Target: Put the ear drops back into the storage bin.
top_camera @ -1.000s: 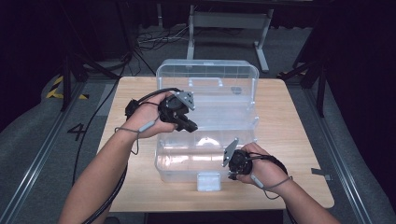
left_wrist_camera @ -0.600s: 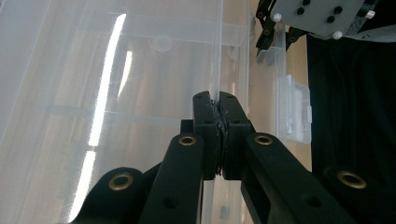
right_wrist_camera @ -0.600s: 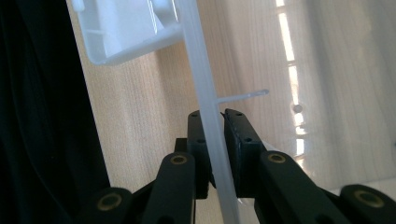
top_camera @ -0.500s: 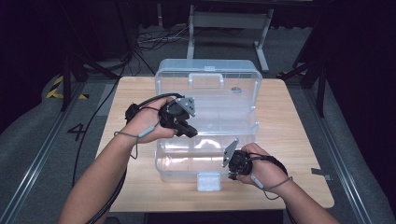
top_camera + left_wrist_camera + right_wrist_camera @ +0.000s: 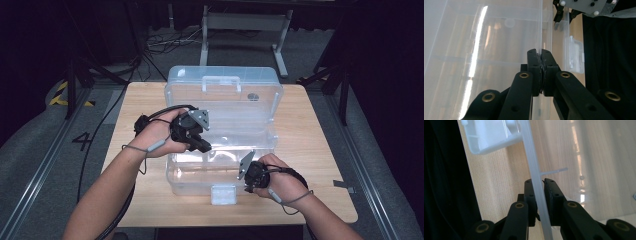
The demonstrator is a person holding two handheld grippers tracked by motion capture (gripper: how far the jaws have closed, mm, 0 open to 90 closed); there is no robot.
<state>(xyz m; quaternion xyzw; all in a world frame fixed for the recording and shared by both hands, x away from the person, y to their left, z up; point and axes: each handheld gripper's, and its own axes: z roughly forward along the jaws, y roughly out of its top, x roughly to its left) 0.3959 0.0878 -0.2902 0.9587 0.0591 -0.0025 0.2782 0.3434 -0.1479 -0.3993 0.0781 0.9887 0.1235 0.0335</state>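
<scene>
Now the open clear box (image 5: 225,130) sits mid-table (image 5: 320,150); left gripper (image 5: 197,142) fingers are clamped on an inner tray edge, right gripper (image 5: 249,177) fingers pinch the near wall. Best to keep both holds firm and lift evenly, without twisting. Count: one box, one latch (image 5: 223,194), two grippers

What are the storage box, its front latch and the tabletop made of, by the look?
Storage box: seemingly clear glossy plastic; the tabletop shows through its walls, with glare streaks.
Front latch: whitish, cloudier plastic, likely moulded.
Tabletop: pale wood or wood-look laminate with fine straight grain, matt; which of the two cannot be told.
</scene>
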